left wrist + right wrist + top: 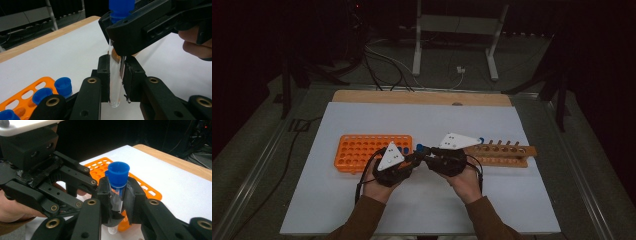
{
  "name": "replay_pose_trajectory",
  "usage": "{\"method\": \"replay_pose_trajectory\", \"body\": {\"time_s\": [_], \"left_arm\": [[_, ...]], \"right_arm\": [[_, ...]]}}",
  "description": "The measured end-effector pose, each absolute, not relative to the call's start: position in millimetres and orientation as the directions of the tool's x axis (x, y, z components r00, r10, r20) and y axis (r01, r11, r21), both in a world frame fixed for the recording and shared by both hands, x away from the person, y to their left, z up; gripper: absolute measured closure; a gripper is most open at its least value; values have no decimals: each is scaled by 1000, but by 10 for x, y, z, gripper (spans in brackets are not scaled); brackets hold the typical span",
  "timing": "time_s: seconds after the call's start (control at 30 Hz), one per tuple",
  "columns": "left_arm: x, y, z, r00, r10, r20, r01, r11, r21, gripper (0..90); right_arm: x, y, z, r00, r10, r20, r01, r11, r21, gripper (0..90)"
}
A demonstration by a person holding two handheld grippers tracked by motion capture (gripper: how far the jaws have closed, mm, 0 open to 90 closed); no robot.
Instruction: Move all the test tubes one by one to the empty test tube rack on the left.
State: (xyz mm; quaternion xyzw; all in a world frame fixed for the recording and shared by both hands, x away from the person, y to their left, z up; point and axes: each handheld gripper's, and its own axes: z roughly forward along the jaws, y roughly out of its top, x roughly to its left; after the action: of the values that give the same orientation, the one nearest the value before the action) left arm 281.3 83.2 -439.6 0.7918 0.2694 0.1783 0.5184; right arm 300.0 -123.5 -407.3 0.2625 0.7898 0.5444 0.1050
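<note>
A clear test tube [115, 85] with a blue cap [118, 173] is held upright between both grippers, above the white mat near the orange rack [357, 150]. My left gripper [116, 75] is shut on the tube's lower glass part. My right gripper [117, 195] is shut on the same tube just under its cap. In the high view the two grippers meet nose to nose at the table's middle, the left gripper [412, 159] beside the right gripper [426, 154]. The tube's rounded bottom hangs free below the jaws.
The orange rack [22, 97] holds several blue-capped tubes [63, 86] at its near end. A wooden tube rack [507, 152] lies to the right, with a blue cap [481, 140] at its left end. The white mat [422, 210] covers a wooden table [422, 97].
</note>
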Motion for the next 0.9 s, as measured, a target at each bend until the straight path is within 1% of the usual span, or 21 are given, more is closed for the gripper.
{"method": "replay_pose_trajectory", "body": {"time_s": [0.1, 0.23, 0.33, 0.43, 0.6, 0.9], "left_arm": [[2813, 851, -4389, 788, 616, 7, 241, -319, 917, 780], [2815, 899, -4372, 780, 626, 5, 243, -309, 919, 780], [2814, 966, -4350, 771, 637, 0, 245, -296, 923, 780], [2810, 1060, -4321, 759, 651, -10, 248, -275, 929, 780], [2775, 1243, -4297, 734, 679, -11, 248, -254, 935, 781], [2748, 1541, -4366, 688, 726, -11, 262, -234, 936, 780]], "right_arm": [[3004, -1268, -4060, -836, 531, 137, 307, 247, 919, 634], [3024, -1371, -4036, -823, 543, 166, 319, 200, 927, 402], [3027, -1441, -4031, -806, 571, 158, 323, 198, 925, 262], [3038, -1512, -4047, -788, 595, 157, 335, 201, 921, 164], [3020, -1601, -4093, -771, 622, 139, 342, 221, 913, 134], [2995, -1693, -4127, -759, 636, 136, 345, 216, 913, 119]]}}
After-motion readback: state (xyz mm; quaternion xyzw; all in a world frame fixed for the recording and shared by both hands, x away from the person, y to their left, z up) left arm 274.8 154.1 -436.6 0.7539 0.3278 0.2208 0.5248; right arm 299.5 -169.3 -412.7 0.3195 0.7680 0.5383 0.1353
